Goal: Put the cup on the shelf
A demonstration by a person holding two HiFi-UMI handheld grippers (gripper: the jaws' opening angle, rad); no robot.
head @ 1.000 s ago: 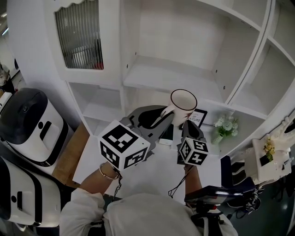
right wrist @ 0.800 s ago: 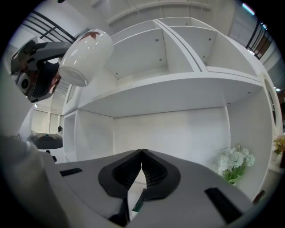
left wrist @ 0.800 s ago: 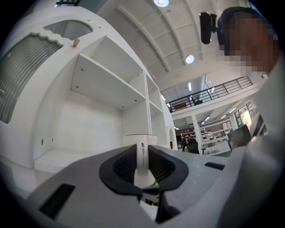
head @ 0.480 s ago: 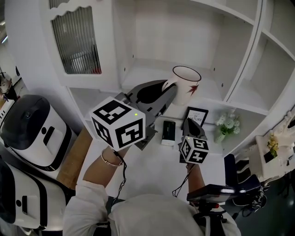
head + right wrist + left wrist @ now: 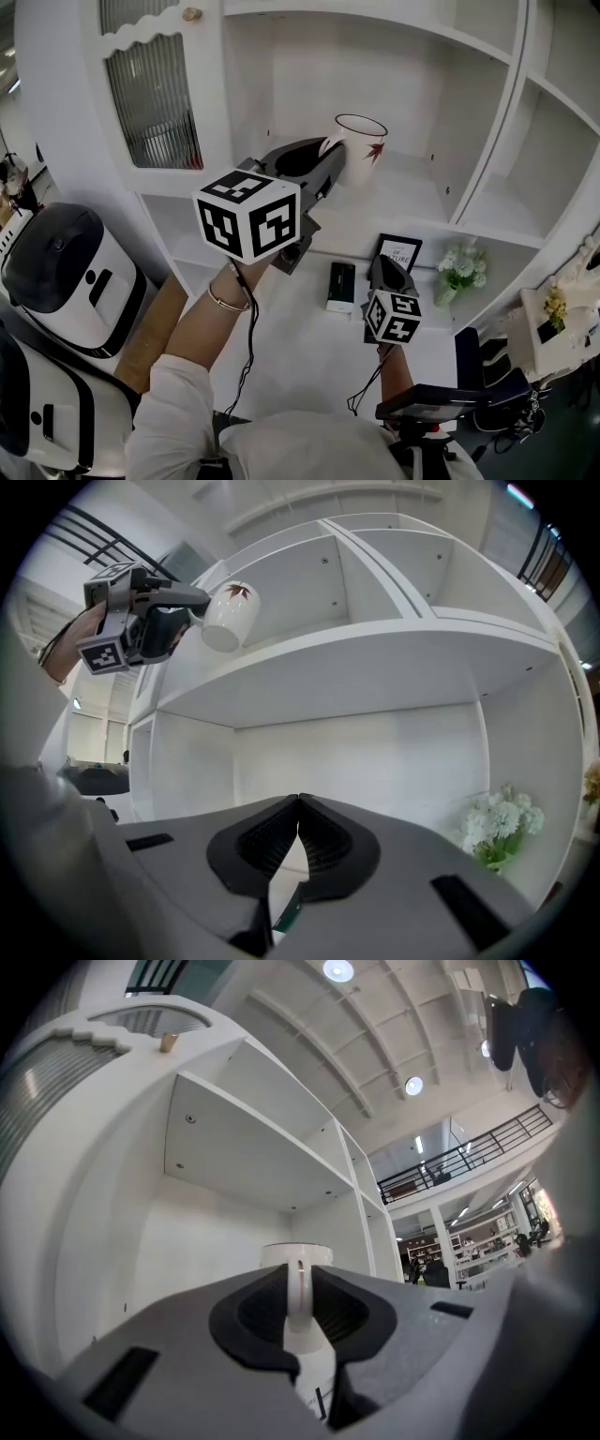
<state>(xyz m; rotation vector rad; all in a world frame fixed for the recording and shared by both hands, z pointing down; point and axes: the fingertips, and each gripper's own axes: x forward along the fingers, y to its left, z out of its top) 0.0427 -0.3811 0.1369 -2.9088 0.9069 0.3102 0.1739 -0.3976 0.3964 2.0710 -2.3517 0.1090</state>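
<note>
A white cup [image 5: 360, 148] with a red leaf print hangs just over the upper shelf board [image 5: 412, 202] of the white shelf unit. My left gripper [image 5: 330, 161] is shut on the cup's handle [image 5: 296, 1290], raised high at arm's length. In the left gripper view the cup [image 5: 295, 1258] stands upright between the jaws. From the right gripper view the cup [image 5: 229, 613] and left gripper [image 5: 192, 607] show up at the top left. My right gripper [image 5: 382, 269] is lower, over the desk level, shut with nothing in it [image 5: 298, 803].
A small framed card [image 5: 398, 253], white flowers [image 5: 462, 265] and a black box [image 5: 340, 286] sit on the lower shelf. A ribbed-glass cabinet door [image 5: 150, 89] is at the left. White appliances [image 5: 66, 262] stand at the lower left.
My left gripper has lifted the cup up and further in, from in front of the lower shelf to over the upper shelf board. The right gripper has stayed about where it was.
</note>
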